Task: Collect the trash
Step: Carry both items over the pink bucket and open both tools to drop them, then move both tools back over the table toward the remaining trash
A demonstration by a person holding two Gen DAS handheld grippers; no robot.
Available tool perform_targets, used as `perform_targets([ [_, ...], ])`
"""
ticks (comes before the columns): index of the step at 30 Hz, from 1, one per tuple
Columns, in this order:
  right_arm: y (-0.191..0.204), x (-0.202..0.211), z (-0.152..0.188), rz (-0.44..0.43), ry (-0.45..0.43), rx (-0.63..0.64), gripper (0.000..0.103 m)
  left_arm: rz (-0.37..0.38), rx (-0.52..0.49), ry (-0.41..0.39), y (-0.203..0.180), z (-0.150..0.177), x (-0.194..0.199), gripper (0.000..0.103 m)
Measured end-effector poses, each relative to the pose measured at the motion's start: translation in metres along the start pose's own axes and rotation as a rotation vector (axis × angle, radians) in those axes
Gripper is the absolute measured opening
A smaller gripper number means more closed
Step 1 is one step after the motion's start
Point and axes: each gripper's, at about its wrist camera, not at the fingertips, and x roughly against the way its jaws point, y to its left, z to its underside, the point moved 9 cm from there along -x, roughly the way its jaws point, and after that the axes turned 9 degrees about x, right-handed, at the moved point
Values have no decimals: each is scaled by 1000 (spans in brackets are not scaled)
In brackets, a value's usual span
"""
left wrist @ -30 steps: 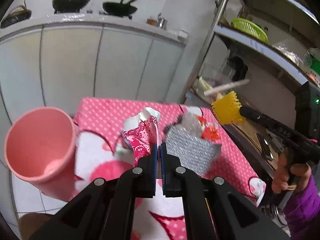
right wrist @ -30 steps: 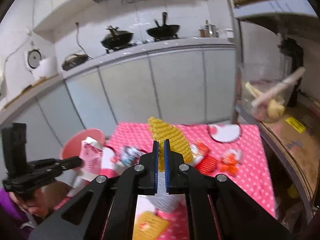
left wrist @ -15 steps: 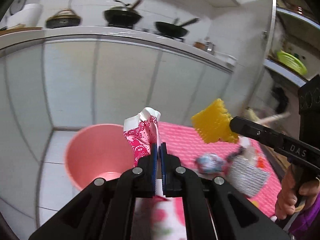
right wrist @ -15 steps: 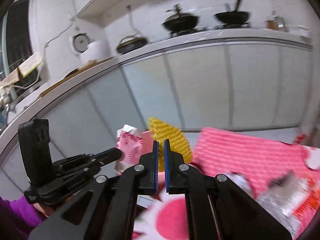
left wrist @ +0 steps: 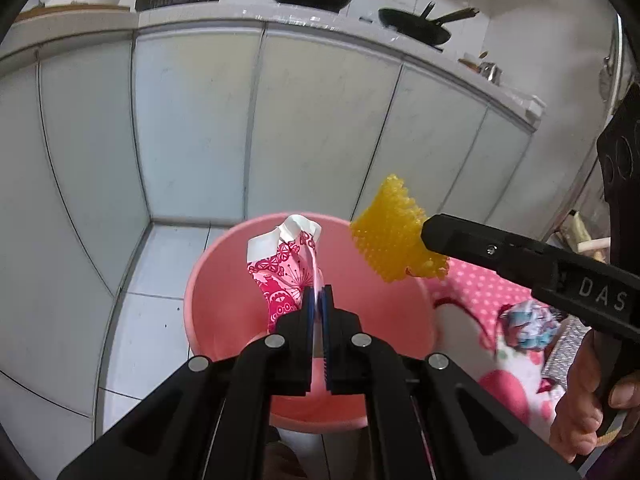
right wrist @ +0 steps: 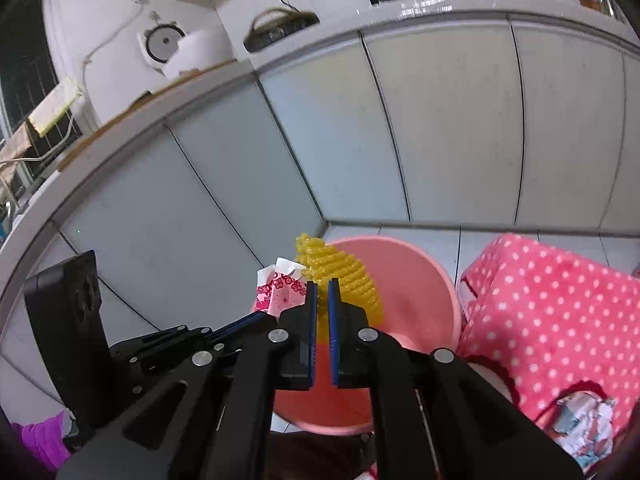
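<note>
My left gripper (left wrist: 317, 295) is shut on a pink and white patterned wrapper (left wrist: 285, 264) and holds it over the mouth of the pink bin (left wrist: 224, 264). My right gripper (right wrist: 322, 289) is shut on a yellow foam net (right wrist: 340, 272) and holds it above the same pink bin (right wrist: 420, 272). The yellow net (left wrist: 394, 236) and the right gripper's arm show at the right of the left wrist view. The wrapper (right wrist: 280, 288) also shows in the right wrist view, beside the net.
The pink dotted table (right wrist: 560, 300) stands right of the bin, with a crumpled blue and white wrapper (right wrist: 580, 412) on it. The same wrapper (left wrist: 528, 326) and a silver packet (left wrist: 564, 356) show in the left wrist view. White cabinets (left wrist: 312, 120) stand behind.
Both grippers have swung left from the table to the bin, carrying the patterned wrapper and the yellow net. The bin now sits directly beneath both.
</note>
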Motion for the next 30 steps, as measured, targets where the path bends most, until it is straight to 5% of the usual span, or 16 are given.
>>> perform_targets([
  [12,-11,-43,13,58,99,-2,7,-27,34,52,13,7,-30,8],
  [15,-12,-43,12,50,105,-8,7,-34,31,43,13,4,-27,28],
  [21,-9,-22,8,41,85,3,8,-15,29,-3,4,-3,-5,33],
  [25,-4,1,6,33,52,11,29,2,22,-33,-7,-7,17,33],
  [30,-3,39,4,55,-3,16,30,25,13,-69,-22,-8,45,33],
])
